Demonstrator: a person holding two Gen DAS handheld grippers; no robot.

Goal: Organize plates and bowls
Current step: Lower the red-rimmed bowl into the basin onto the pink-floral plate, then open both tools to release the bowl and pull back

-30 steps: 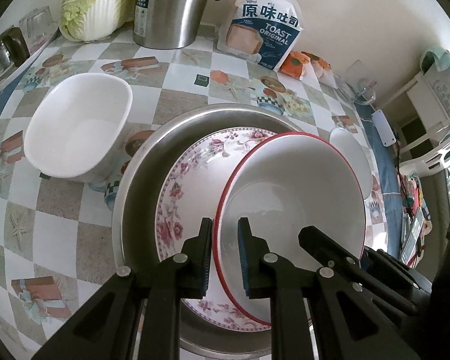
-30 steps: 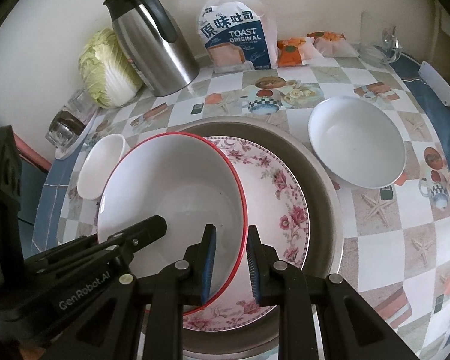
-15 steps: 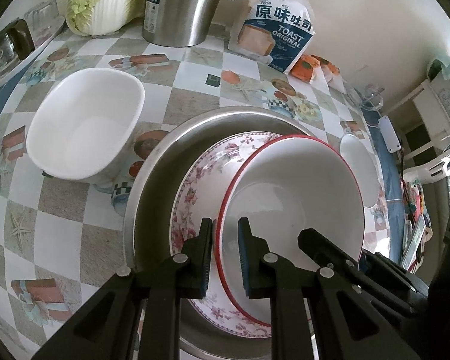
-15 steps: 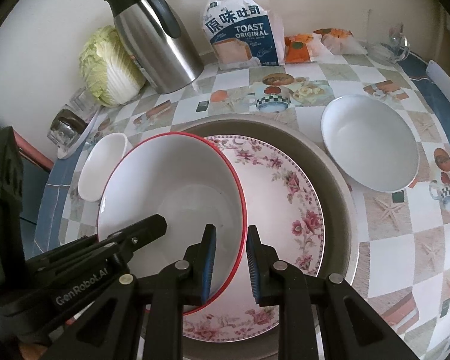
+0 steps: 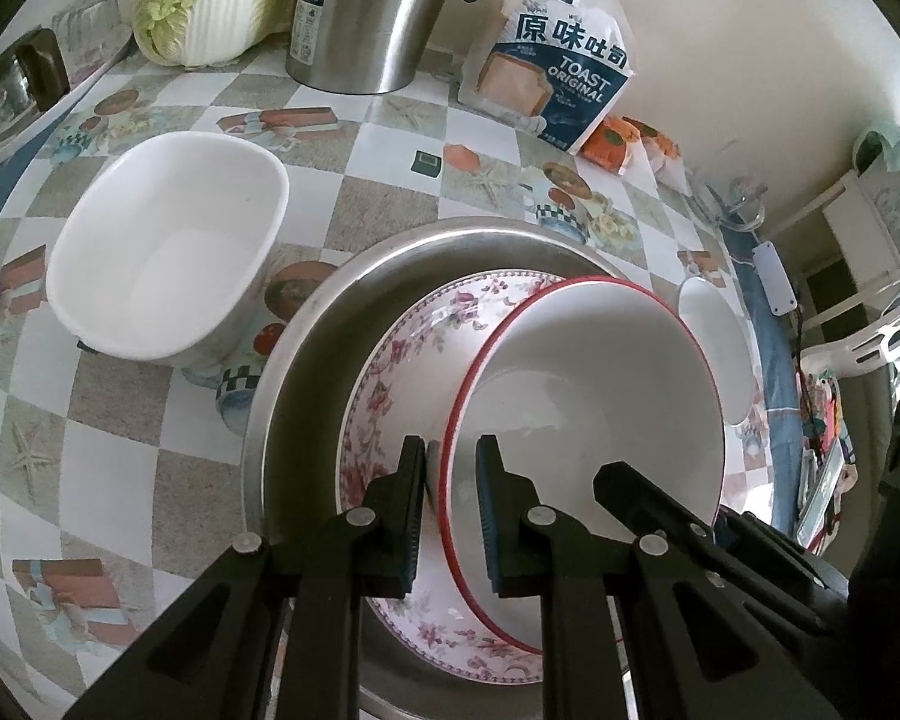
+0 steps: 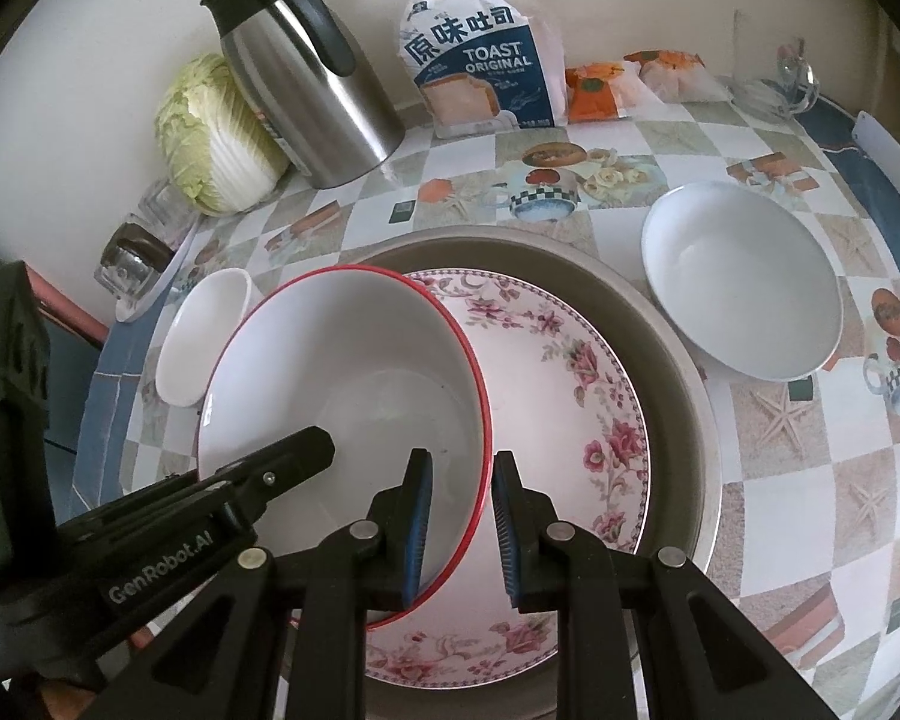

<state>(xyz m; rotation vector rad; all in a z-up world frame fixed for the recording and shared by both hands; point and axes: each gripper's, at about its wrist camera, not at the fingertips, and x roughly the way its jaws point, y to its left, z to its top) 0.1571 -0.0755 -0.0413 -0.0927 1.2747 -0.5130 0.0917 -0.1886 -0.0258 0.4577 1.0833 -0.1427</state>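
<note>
A: Where is the red-rimmed bowl?

B: Tilted over the floral plate, which lies inside the steel basin. Both claws hold it by the rim. The left claw is nearly closed, its pads on either side of the bowl's left edge. The right claw is nearly closed too, pinching the bowl's right edge.

A: How much room is there around it?

B: The basin's rim circles the plate closely, leaving only a thin band of bare steel. To the left, a deep white bowl stands just beside the basin on the surface. To the right, a shallow white bowl sits near the basin, with a strip of checked cloth between. At the back, the flask, cabbage and toast bag stand by the wall, well apart from the basin. The near right of the surface is free cloth.

A: Any change from a second ago?

B: Little. Both grips are the same and the bowl keeps its tilt. The left view has shifted a little, so the basin and deep bowl sit further right in it.
</note>
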